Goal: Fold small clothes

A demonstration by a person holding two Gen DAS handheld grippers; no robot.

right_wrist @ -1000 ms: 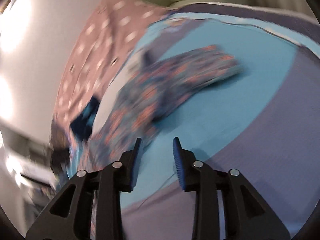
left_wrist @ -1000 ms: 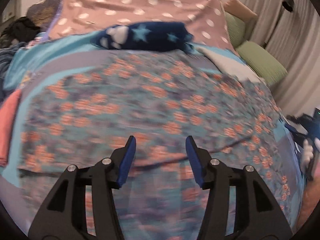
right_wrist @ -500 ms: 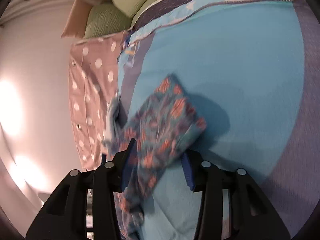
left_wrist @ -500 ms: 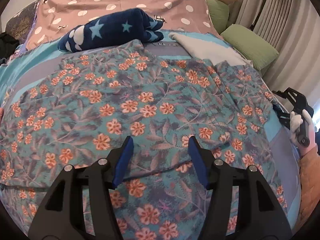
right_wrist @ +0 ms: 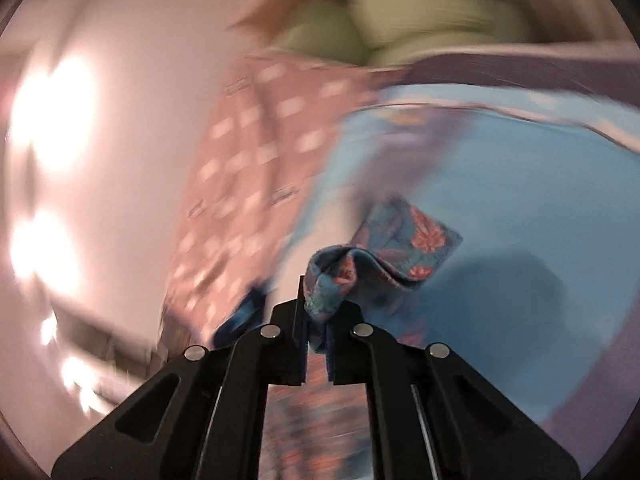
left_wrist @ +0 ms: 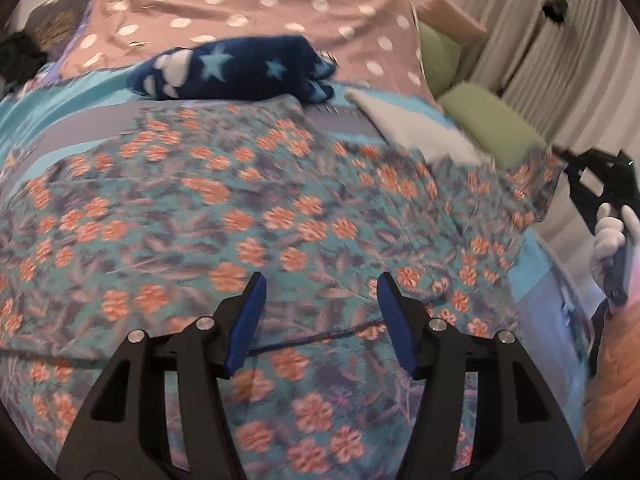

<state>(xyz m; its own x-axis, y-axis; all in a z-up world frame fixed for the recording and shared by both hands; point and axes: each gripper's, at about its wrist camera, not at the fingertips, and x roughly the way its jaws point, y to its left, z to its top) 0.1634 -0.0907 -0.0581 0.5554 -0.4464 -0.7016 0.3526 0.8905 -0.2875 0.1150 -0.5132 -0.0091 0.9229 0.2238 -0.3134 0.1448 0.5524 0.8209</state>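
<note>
Teal cloth printed with orange flowers, one floral garment (left_wrist: 280,216), lies spread across the bed cover (left_wrist: 80,96), filling most of the left wrist view. One corner of it (right_wrist: 400,248) is lifted off the cover and bunched between the pads of the right gripper (right_wrist: 317,340), whose jaws are closing and already pinch the fabric. The left gripper (left_wrist: 320,312) hovers over the near part of the garment with its two blue fingers (left_wrist: 246,320) about half apart and nothing between them. Beyond the garment's far edge lies one navy bundle with pale stars (left_wrist: 240,70), and just right of that one white cloth (left_wrist: 416,128). Behind them spreads one pink spotted sheet (left_wrist: 248,4). To the far right of the garment sit two green cushions (left_wrist: 492,128) and one tan one (left_wrist: 448,12), before pale curtains (left_wrist: 532,40).
</note>
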